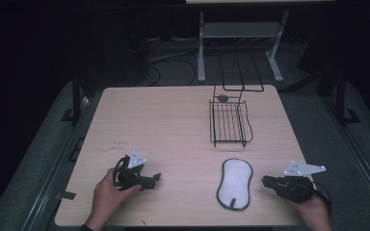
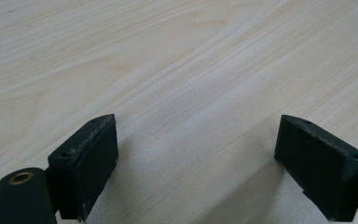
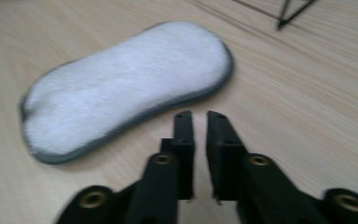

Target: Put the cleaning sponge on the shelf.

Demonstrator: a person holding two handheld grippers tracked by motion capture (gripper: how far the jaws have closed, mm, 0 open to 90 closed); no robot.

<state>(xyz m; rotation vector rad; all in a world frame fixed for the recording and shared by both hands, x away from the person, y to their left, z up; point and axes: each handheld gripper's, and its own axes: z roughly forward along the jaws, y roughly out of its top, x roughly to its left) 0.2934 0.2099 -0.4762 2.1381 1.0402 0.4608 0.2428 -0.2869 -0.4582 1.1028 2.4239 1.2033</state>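
A white oval pad with a grey edge lies flat on the wooden table near its front edge. My right gripper rests just right of the pad, pointing at it. In the right gripper view its jaws stand almost together with nothing between them, a short way from the pad. My left gripper lies at the front left, held by a hand and pointing right. In the left gripper view it stands wide open over bare wood.
A black wire rack stands at the back right of the table with a small dark round thing at its far end. One corner of the rack shows beyond the pad. A white metal stand is on the floor behind.
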